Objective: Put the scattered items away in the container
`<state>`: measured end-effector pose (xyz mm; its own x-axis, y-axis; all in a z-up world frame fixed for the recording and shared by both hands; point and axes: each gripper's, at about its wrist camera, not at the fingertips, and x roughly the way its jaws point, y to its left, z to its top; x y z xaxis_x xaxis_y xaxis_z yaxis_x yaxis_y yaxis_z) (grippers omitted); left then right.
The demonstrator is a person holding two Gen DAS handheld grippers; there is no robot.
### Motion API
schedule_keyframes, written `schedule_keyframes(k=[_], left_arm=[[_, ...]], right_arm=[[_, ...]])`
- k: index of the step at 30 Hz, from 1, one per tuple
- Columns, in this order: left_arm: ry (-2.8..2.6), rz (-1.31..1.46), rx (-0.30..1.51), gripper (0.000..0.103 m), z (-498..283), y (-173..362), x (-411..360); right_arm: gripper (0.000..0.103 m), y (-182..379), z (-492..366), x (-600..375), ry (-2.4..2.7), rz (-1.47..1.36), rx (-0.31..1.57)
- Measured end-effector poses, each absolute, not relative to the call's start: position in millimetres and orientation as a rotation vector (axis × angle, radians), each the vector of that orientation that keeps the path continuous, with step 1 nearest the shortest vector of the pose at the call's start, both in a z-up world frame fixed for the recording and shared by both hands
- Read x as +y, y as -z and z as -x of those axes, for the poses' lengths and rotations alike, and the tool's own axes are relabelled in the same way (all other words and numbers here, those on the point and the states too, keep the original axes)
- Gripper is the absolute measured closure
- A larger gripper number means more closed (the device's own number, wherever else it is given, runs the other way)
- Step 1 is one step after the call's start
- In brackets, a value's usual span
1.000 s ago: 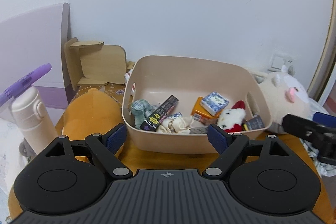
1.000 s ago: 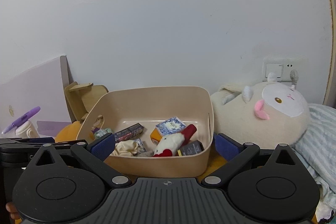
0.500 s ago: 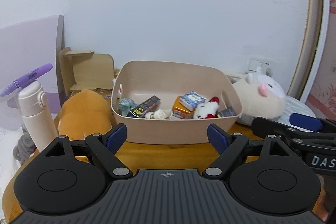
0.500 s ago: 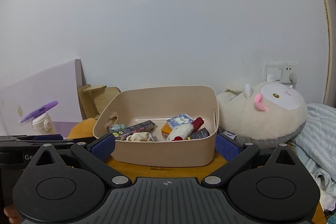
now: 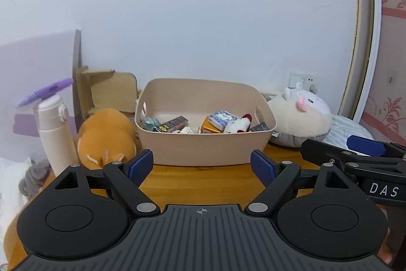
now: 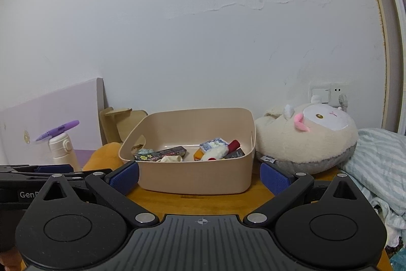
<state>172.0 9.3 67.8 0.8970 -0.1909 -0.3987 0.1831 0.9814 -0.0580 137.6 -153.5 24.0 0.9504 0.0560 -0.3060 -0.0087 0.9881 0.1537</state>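
Note:
A beige plastic bin (image 5: 203, 151) (image 6: 192, 177) stands on the wooden table against the wall. Inside lie several small items: a blue-and-white packet (image 5: 222, 118) (image 6: 213, 143), a red-and-white plush (image 5: 238, 124) (image 6: 218, 152), a dark patterned box (image 5: 172, 124) (image 6: 162, 153), an orange box (image 5: 209, 129), crumpled cloth (image 5: 189, 130) (image 6: 171, 158). My left gripper (image 5: 201, 166) is open and empty, well short of the bin. My right gripper (image 6: 200, 175) is open and empty, also in front of the bin. Each gripper shows at the edge of the other's view.
An orange plush (image 5: 106, 136) lies left of the bin, beside a white bottle (image 5: 54, 133) with a purple marker (image 5: 47, 92) on top. A wooden stand (image 5: 109, 90) stands behind. A cream sheep plush (image 6: 304, 139) and striped bedding (image 6: 380, 164) lie to the right.
Both grippers have pulled back from the bin, which looks smaller and farther. Both stay open and empty.

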Motion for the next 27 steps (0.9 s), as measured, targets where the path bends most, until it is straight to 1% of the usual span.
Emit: schedule_keyframes(k=[9,27], left_arm=[[0.217,0.04,0.427,0.018,-136,-65,17],[0.109,0.008,0.368,0.018,-53,-56,20]], right_arm=[[0.0,-21,-93,-141,-0.006,-0.114,0.253],[0.0,-8,-25,-122,0.004,-0.086,0.197]])
